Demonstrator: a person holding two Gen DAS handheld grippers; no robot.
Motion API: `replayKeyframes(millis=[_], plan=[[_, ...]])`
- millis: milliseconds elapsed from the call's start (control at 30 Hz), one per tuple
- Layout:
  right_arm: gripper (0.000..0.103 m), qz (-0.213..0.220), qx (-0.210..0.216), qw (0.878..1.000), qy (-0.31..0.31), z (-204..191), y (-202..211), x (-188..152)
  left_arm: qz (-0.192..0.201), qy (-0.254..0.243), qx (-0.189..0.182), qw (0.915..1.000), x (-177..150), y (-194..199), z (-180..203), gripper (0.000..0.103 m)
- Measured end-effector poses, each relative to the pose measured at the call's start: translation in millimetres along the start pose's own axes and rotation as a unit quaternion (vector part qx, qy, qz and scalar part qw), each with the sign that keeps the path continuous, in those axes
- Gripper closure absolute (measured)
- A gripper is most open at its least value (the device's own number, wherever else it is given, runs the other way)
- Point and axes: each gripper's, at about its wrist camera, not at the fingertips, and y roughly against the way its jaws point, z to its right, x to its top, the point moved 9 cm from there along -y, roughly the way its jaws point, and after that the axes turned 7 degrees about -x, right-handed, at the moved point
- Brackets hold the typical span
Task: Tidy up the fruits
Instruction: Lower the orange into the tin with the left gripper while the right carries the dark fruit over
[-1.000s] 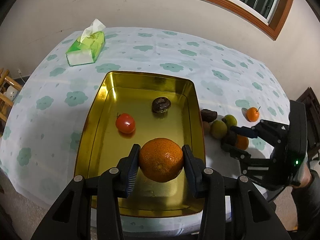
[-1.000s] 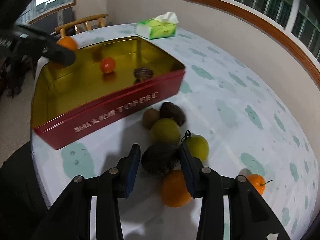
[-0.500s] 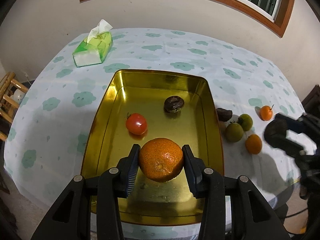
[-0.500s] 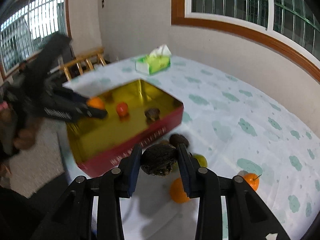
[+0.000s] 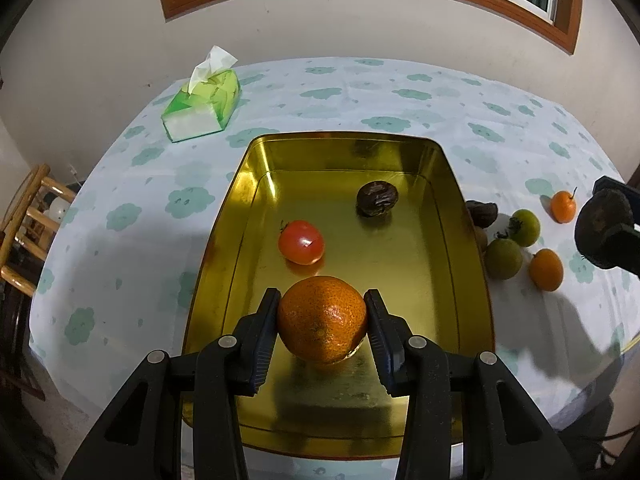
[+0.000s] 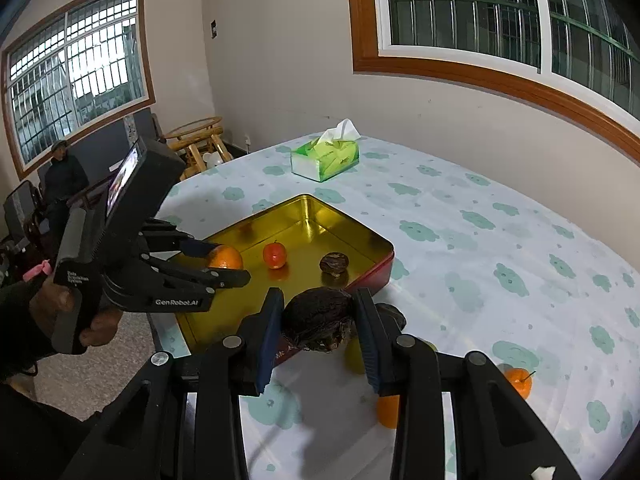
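A round desk [image 5: 360,92] covered by a white cloth printed with pale green clouds stood against a beige wall under wood-framed barred windows [image 6: 500,12], with a green-and-white tissue box [image 5: 202,108] near its far edge and a bamboo chair [image 6: 198,140] beside it on the floor. Compared with a second earlier, the right gripper [image 6: 318,320] had risen off the loose fruit pile with its load, so its view now took in the walls and windows rather than the desk close up, while the left gripper [image 5: 322,320] had barely shifted over the tin. The rectangular gold-lined metal tin with red outer walls [image 5: 460,208] held a red tomato [image 5: 301,242] and a dark wrinkled round fruit [image 5: 377,199], well apart from each other. The left gripper's jaws were closed on a large round orange [image 5: 322,320], held over the near end of the tin; whether it touched the tin floor I cannot tell. The right gripper's jaws were clamped on a second dark brown wrinkled fruit [image 6: 318,318], lifted clear of the desk just outside the tin's red wall. On the cloth to the right of the tin lay two green round fruits [image 5: 503,258], another dark fruit [image 5: 482,213] and two small oranges [image 5: 546,270].
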Motion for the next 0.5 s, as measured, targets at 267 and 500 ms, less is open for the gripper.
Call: replayKeyframes(millis=[267, 500], plan=[[0.070, -0.004, 0.010, 1.000, 0.002, -12.5, -8.1, 4.9, 0.002, -0.008, 0.012, 0.9999, -1.9, -10.1, -8.4, 0.059], [0.070, -0.011, 0.015, 1.000, 0.010, -24.9, -16.2, 6.5, -0.006, -0.011, 0.015, 0.9998, -5.6, -18.7, -14.5, 0.059]])
